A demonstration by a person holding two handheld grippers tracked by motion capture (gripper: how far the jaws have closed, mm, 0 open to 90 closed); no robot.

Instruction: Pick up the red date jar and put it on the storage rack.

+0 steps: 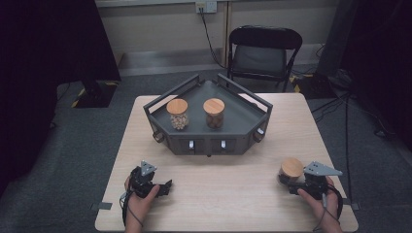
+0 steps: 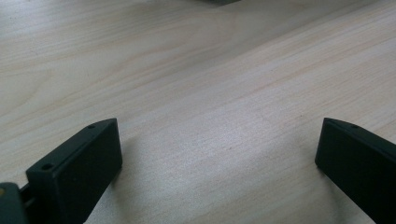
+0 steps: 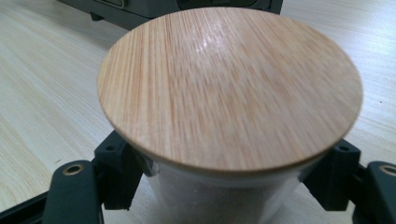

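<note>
Right gripper [image 1: 296,182] clamps jar [image 1: 291,171], tray [image 1: 160,119] beyond

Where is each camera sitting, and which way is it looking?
High view: above the person's side, looking forward and down on the table; both hands show.
Left gripper view: rides the left gripper, facing bare wood.
Right gripper view: rides the right gripper, facing the jar.
Shared: that jar, the tray.
</note>
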